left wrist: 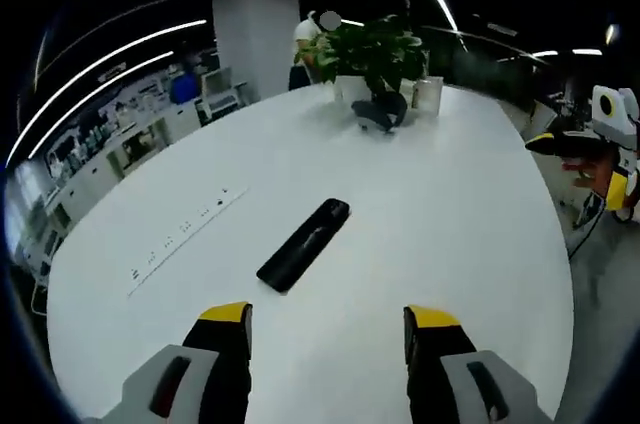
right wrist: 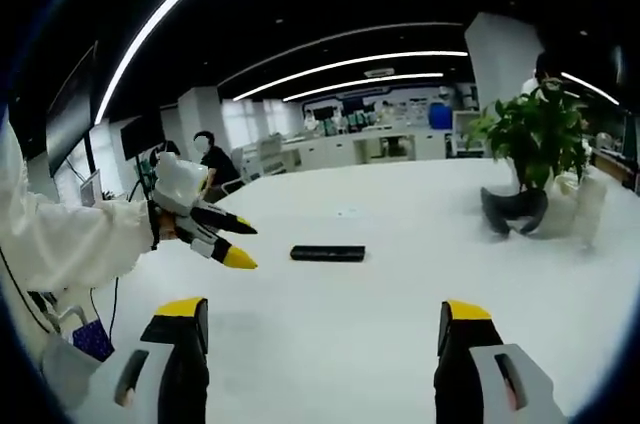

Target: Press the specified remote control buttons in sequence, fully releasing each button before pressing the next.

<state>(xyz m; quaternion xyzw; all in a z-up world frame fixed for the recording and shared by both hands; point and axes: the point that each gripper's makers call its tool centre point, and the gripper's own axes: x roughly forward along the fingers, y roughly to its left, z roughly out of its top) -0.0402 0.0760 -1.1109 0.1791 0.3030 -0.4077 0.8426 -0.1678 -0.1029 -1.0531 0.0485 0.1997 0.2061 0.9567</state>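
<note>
2 hand-held grippers, left (left wrist: 325,329) and right (right wrist: 318,324), spread and empty; remote (left wrist: 303,244) lies untouched on white table (left wrist: 450,224).

- We cannot make out any buttons on the remote control (left wrist: 304,243); it reads as a plain dark bar.
- The right gripper (left wrist: 578,144) is cut off by the left gripper view's edge.
- The plant's pot (right wrist: 515,210) looks blurred.
- The wall displays (right wrist: 385,109) are too small for us to read.
</note>
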